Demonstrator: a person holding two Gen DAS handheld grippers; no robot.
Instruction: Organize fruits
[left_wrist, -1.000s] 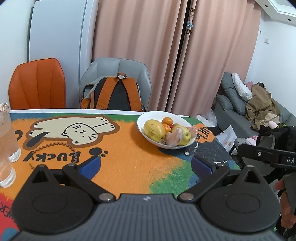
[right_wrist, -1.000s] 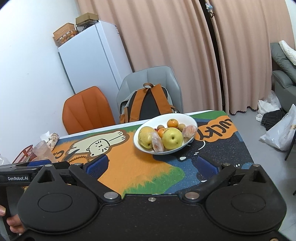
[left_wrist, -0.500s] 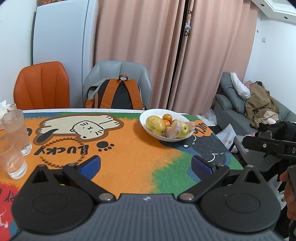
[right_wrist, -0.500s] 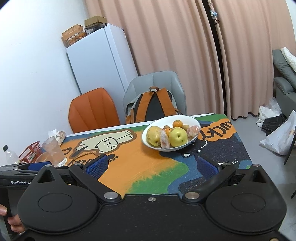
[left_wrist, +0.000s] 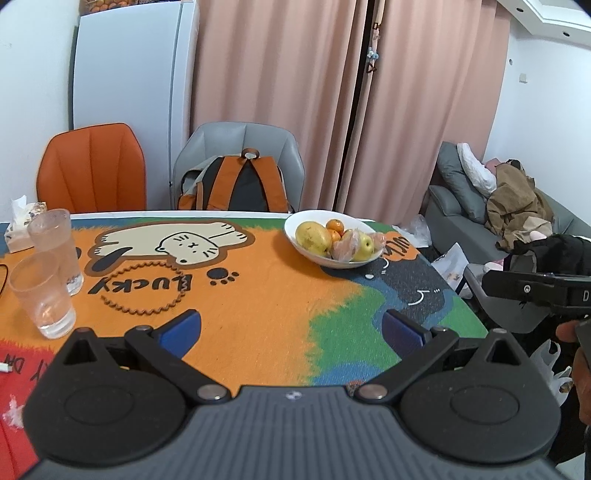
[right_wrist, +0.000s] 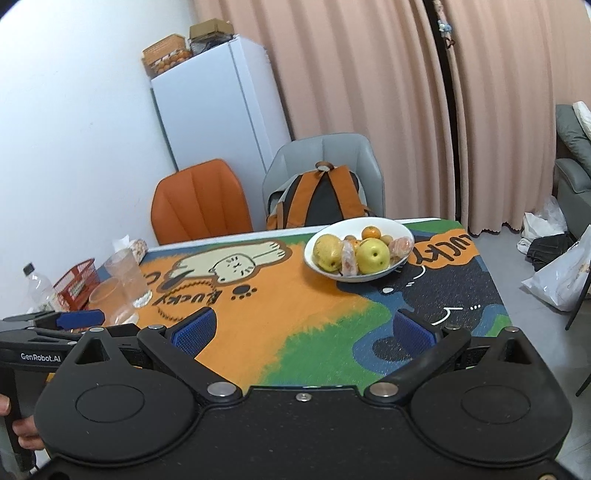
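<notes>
Through my left wrist camera, my left gripper (left_wrist: 290, 328) is spread and carrying nothing; the white bowl (left_wrist: 295, 230) of fruit sits at one o'clock, well apart. The glasses (left_wrist: 42, 295) at nine o'clock could tip if I swing wide.

Through my right wrist camera, my right gripper (right_wrist: 304, 330) is spread too; the bowl (right_wrist: 408, 230) sits at twelve o'clock near the table's far edge, and a hard nudge might push it off. The cloth between is open.

Black left claw (left_wrist: 291, 334), blue fingertips (left_wrist: 183, 326), silver pivot screws, right claw (right_wrist: 303, 334) alike, possibly ribbed grey housing.
</notes>
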